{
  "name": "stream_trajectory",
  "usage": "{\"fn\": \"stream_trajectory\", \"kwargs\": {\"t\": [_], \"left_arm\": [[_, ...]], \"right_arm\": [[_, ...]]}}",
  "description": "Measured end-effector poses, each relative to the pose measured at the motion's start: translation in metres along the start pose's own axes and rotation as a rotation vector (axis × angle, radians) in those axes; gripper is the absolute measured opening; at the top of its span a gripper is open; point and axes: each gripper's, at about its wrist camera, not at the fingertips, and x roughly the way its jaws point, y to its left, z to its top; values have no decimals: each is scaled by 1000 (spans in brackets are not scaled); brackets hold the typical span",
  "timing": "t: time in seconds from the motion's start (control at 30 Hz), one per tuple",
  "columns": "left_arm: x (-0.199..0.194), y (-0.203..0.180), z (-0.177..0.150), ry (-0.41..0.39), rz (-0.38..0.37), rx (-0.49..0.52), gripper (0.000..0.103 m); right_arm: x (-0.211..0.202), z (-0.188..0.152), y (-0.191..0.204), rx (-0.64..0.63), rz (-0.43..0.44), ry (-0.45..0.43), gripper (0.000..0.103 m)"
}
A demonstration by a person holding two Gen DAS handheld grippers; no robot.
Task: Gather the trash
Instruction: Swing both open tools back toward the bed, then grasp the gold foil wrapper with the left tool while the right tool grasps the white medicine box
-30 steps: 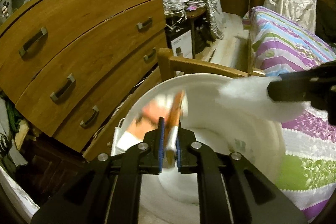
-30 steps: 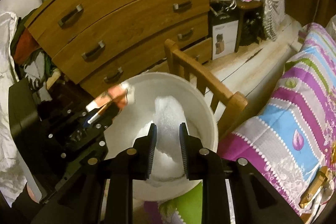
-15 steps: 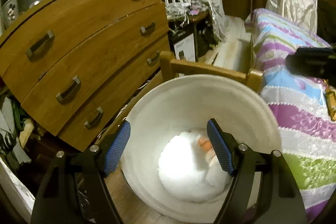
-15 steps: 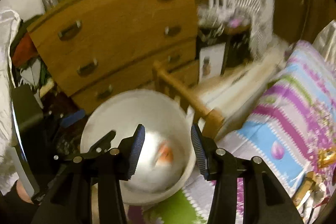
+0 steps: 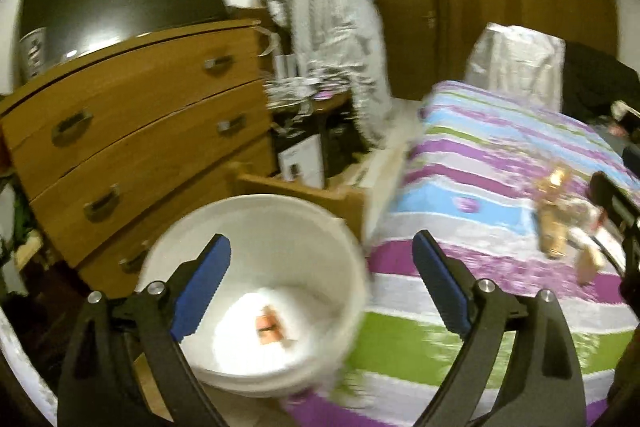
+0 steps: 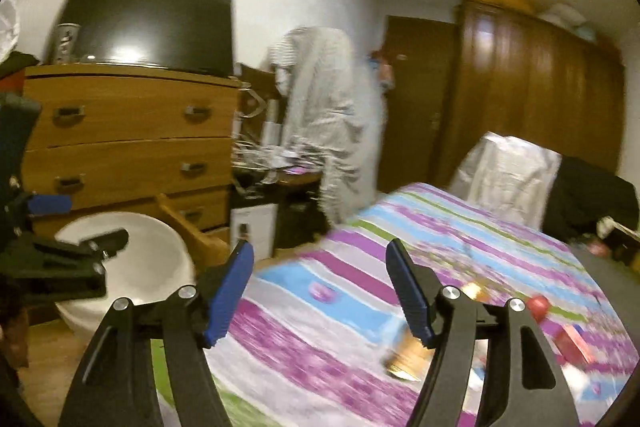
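Swinging between bucket and bed, both tools empty.

Striped bedspread (image 6: 460, 251) fills the right of both views and carries the uncollected trash, so both cameras tilt toward it. White bucket (image 5: 256, 215) stands on the floor just beside the bed's corner, against the wooden chair frame (image 5: 304, 187); likely parked there to keep each carry short. White wad (image 5: 256, 327) and a small orange-printed wrapper (image 5: 272, 323) lie at its bottom. Left gripper (image 5: 320, 279) hovers above the bucket's bed-side rim, jaws spread wide, nothing between them. Right gripper (image 6: 320, 287) is out over the bed, jaws equally wide and empty, aimed toward the gold wrapper (image 6: 404, 351); red bits (image 6: 538, 307) lie beyond it. Motion blur hides finer detail.
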Motion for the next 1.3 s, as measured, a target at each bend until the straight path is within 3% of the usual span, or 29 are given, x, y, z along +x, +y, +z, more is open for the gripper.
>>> {"fn": "stream_trajectory", "kwargs": {"t": [0.23, 0.4, 0.53, 0.73, 0.83, 0.97, 1.07, 1.13, 1.17, 1.3], "left_arm": [[21, -65, -18, 62, -129, 98, 89], [50, -108, -29, 171, -330, 156, 89], [68, -148, -34, 226, -449, 210, 89], [101, -193, -27, 276, -547, 232, 89], [123, -211, -19, 314, -575, 228, 89], [147, -228, -14, 353, -604, 216, 89], [162, -240, -15, 401, -642, 223, 79], [172, -247, -17, 436, -662, 224, 72], [176, -249, -17, 443, -664, 220, 69], [179, -247, -15, 439, -677, 174, 40]], "right_arm": [[-21, -79, -100, 158, -91, 180, 70], [-32, -136, -156, 350, -88, 312, 70], [-39, -162, -178, 435, -94, 367, 70], [-32, -165, -235, 497, -91, 368, 70], [-8, -156, -260, 422, -86, 372, 70], [42, -151, -274, 296, -55, 453, 70], [72, -155, -280, 282, -9, 507, 58], [87, -159, -283, 293, 21, 541, 38], [90, -158, -282, 298, 33, 549, 32], [90, -155, -281, 342, 76, 533, 19]]}}
